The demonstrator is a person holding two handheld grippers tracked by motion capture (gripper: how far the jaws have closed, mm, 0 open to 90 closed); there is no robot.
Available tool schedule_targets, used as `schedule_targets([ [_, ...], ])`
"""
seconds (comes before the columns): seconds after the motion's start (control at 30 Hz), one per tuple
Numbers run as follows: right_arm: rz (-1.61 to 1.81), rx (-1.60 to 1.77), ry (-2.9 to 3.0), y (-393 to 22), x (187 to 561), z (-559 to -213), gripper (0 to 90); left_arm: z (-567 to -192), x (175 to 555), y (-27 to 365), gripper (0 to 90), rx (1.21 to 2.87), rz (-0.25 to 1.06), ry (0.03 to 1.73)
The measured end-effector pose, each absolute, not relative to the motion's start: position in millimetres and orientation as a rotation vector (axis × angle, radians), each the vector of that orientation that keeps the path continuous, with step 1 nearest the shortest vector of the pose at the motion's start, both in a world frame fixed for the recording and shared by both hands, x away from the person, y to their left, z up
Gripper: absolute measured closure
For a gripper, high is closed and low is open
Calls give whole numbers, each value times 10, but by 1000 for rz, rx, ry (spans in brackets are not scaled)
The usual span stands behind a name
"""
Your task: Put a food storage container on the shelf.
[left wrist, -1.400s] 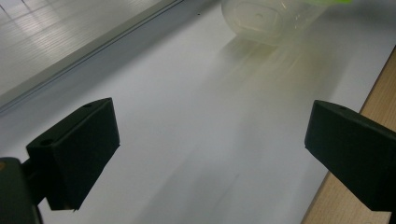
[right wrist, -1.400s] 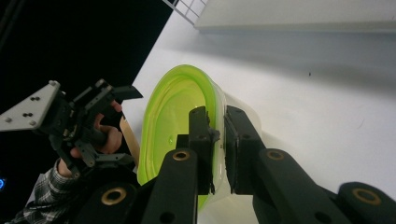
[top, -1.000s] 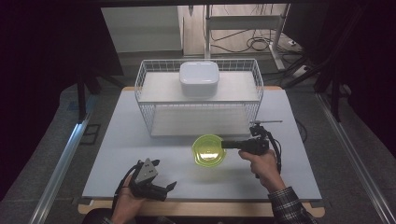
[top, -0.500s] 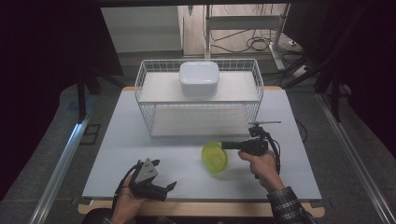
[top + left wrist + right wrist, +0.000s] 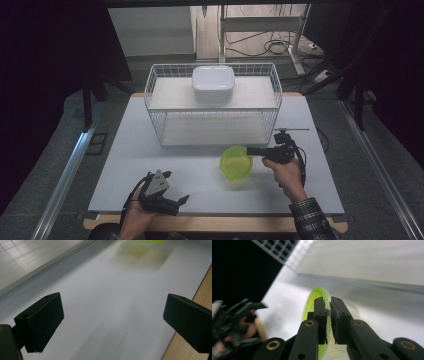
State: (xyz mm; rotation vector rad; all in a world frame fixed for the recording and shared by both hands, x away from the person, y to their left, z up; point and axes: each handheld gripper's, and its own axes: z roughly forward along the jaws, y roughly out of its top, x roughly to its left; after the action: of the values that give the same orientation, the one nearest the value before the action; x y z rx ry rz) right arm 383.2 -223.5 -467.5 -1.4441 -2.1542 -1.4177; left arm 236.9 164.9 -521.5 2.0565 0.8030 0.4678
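A: Item one, lower left of the high view?

B: Left gripper (image 5: 182,200), held in a hand at the near edge of the counter (image 5: 130,150). Jaws spread wide, nothing between them; in its own view (image 5: 112,312) they frame bare white counter.

A: Item two, upper centre?

B: White wire basket (image 5: 160,90), standing toward the far side of the counter, with a flat white shelf across its top. A white lidded container (image 5: 213,82) sits on that shelf (rounded corners, closed).

A: Item three, just right of centre?

B: Green bowl (image 5: 236,162), translucent, tilted up on edge in front of the basket, its lower rim close to the counter; contact cannot be judged.

A: Held?

B: Yes. Right gripper (image 5: 250,151) reaches in from the right, its jaws having just eased open a little while the bowl's rim is between them. In its own view (image 5: 329,320) the pads clamp the green rim (image 5: 312,300) (thin wall, pinched edgewise).

A: Item four, lower right?

B: A hand and checked sleeve (image 5: 312,220) behind that gripper, cable trailing.
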Motion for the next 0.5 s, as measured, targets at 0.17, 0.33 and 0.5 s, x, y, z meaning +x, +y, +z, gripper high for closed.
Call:
schedule_targets([
  [0.17,-1317,-1554,-2171,-2327,3919,-4879,789,-5220,2371,1644,26,2061,464,803],
  [0.33,-1279,-1498,-2195,-2182,3869,-4926,783,-5222,2371,1640,26,2065,465,800],
  [0.5,-1253,-1471,-2253,-2138,3876,-4922,650,-5220,2366,1642,26,2065,468,799],
])
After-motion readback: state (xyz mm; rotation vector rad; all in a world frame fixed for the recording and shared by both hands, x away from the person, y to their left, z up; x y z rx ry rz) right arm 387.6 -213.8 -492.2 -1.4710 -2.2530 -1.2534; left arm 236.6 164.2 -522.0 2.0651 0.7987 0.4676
